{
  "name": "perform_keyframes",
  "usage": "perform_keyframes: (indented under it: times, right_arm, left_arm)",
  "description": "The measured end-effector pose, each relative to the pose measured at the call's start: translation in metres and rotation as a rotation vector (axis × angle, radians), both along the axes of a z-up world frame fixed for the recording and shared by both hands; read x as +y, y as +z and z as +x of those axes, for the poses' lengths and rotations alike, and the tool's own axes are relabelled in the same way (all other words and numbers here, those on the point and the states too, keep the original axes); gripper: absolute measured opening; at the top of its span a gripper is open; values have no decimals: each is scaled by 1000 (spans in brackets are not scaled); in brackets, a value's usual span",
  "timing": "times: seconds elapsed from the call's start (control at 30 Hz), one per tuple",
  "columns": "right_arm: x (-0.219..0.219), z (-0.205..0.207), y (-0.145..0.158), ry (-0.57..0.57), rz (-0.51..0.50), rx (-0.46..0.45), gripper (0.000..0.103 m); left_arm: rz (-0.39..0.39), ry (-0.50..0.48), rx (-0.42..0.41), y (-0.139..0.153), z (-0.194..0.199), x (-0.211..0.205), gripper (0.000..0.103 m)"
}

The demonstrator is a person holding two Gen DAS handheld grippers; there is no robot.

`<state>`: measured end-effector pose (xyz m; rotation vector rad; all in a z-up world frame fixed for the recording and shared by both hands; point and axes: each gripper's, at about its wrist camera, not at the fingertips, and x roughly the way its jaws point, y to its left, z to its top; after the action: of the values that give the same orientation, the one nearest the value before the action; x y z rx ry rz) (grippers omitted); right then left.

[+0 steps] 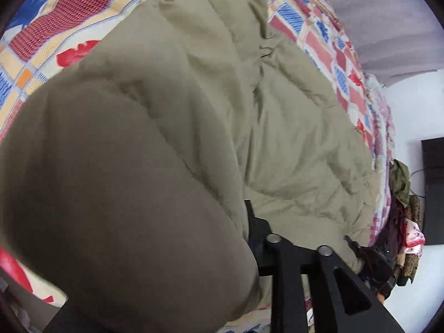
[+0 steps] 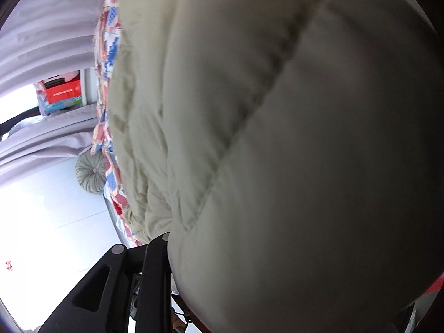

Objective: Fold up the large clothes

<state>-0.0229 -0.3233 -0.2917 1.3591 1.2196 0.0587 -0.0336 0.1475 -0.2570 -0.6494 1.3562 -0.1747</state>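
Observation:
A large padded khaki coat (image 1: 277,138) lies spread on a bed with a red, blue and cream patterned cover (image 1: 41,41). In the left wrist view a thick fold of the coat (image 1: 125,194) bulges up close to the camera and hides the left finger; the right finger (image 1: 341,274) shows beside it. My left gripper (image 1: 258,252) looks shut on that fold. In the right wrist view the coat (image 2: 305,152) fills most of the frame and covers the right finger; my right gripper (image 2: 172,252) looks shut on its quilted edge.
Grey curtains (image 2: 41,41) hang beyond the bed. A round pleated cushion (image 2: 91,172) and a red box (image 2: 62,93) sit by the window. A pile of clothes (image 1: 405,216) and a dark cabinet (image 1: 433,188) stand past the bed's right edge.

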Motion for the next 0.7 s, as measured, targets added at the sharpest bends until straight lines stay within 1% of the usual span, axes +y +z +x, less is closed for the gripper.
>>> perform_keyframes:
  times: [0.03, 0.07, 0.13, 0.2, 0.27, 0.33, 0.4, 0.43, 0.47, 0.53, 0.6, 0.63, 0.67, 0.7]
  right_arm:
    - [0, 1, 2, 3, -11, 8, 36]
    - [-1, -1, 5, 8, -26, 18, 40]
    - [-2, -1, 14, 32, -47, 36, 43]
    - [-5, -5, 28, 71, -65, 49, 44]
    - [-7, -11, 44, 110, -97, 64, 44]
    - [-12, -16, 65, 161, -143, 65, 44]
    - [-16, -21, 84, 196, -179, 49, 41]
    - [-17, -23, 92, 209, -186, 36, 33]
    - [-18, -25, 102, 219, -197, 19, 27]
    - [-18, -16, 121, 237, -256, -13, 26]
    - [-16, -4, 134, 262, -338, -45, 26]
    - [-6, 10, 140, 275, -369, -61, 26]
    - [-16, 4, 130, 294, -406, -72, 26]
    - [-4, 13, 139, 313, -439, -83, 26]
  left_arm:
    - [12, 0, 9, 2, -2, 1, 43]
    - [25, -1, 16, 5, -6, 4, 46]
    - [37, -21, 28, 14, -16, 13, 46]
    - [82, -65, 47, 28, -24, 22, 46]
    - [139, -108, 49, 45, -31, 29, 46]
    - [199, -129, 29, 67, -40, 40, 46]
    - [235, -129, 0, 87, -43, 48, 46]
    - [244, -122, -20, 98, -41, 53, 46]
    - [247, -116, -46, 107, -38, 56, 46]
    - [233, -120, -102, 122, -27, 53, 46]
    - [199, -151, -155, 129, -8, 35, 46]
    - [184, -172, -175, 130, 1, 25, 46]
    - [169, -203, -196, 129, 12, 10, 46]
    - [153, -234, -214, 128, 23, -7, 46]
